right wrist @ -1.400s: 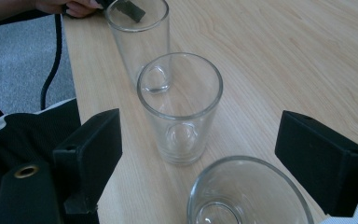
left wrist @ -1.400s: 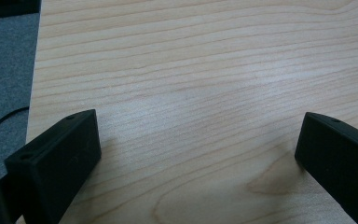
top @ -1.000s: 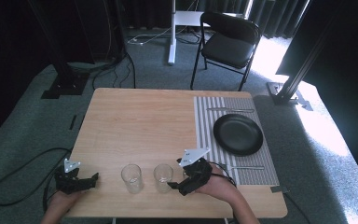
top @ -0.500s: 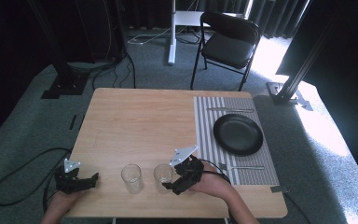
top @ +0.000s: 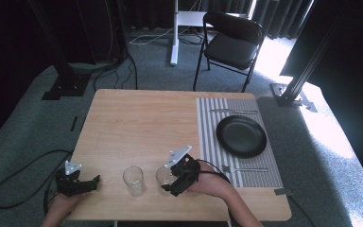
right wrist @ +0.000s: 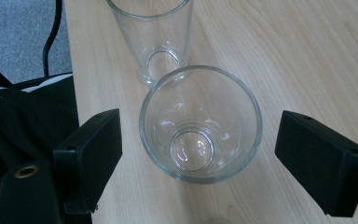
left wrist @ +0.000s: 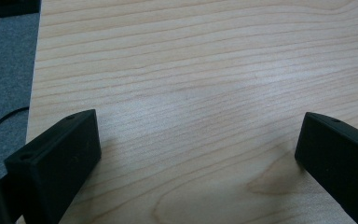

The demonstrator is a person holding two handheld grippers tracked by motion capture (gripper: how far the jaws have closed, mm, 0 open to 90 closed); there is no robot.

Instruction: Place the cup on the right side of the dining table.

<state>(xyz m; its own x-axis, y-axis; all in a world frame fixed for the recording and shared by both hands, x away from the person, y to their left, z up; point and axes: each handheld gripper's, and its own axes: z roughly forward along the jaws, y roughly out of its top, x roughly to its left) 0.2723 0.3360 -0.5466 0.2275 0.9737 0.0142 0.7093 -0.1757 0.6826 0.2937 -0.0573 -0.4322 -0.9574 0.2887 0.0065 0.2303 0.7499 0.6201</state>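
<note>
Wooden table (top: 137, 123), right claw (right wrist: 198, 154) now straddling nearer glass (right wrist: 200, 123)

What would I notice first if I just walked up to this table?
Probably the two clear glasses standing near the table's front edge. The right gripper has its open black jaws on either side of the nearer glass, not touching it, with the other glass just beyond. Off to the right, a black plate sits on a striped placemat.
</note>
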